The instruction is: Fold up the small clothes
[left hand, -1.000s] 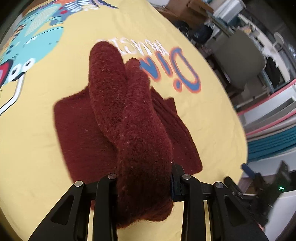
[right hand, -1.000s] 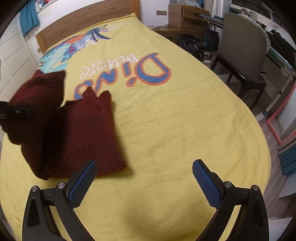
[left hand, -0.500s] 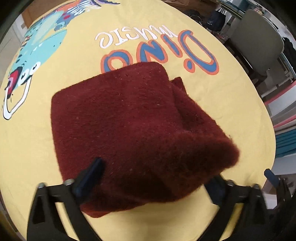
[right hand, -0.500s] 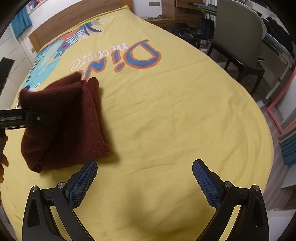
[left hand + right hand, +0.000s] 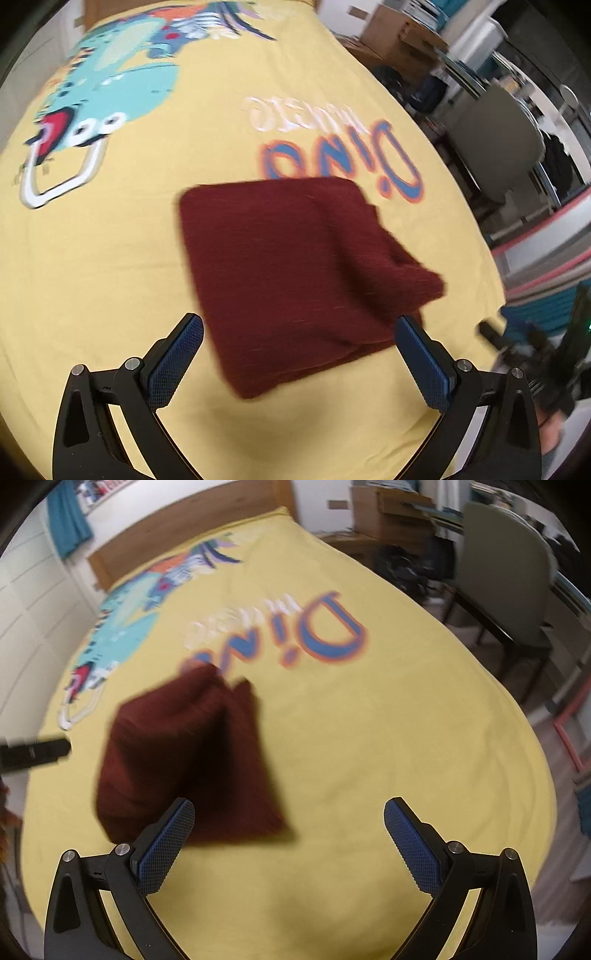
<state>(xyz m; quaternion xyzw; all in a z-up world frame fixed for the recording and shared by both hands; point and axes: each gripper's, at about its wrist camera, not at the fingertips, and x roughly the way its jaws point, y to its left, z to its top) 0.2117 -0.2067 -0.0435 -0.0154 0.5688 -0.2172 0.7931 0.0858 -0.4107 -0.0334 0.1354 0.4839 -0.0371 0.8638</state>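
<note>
A dark red knitted garment [image 5: 295, 273] lies folded into a rough square on the yellow bed cover [image 5: 110, 240]. My left gripper [image 5: 299, 354] is open and empty, hovering just short of the garment's near edge. In the right wrist view the garment [image 5: 184, 760] lies left of centre, a little blurred. My right gripper [image 5: 288, 834] is open and empty above the cover, with its left finger [image 5: 166, 845] over the garment's near corner. The tip of the left gripper [image 5: 37, 753] shows at the left edge there.
The cover carries a dinosaur print [image 5: 110, 88] and "Dino" lettering [image 5: 314, 638]. A wooden headboard [image 5: 184, 528] stands at the far end. A grey chair [image 5: 506, 583] and a desk stand right of the bed. The bed edge drops off at the right.
My left gripper let go of the red garment, which dropped folded over onto itself. The left gripper opened and drew back. The right gripper moved closer to the garment.
</note>
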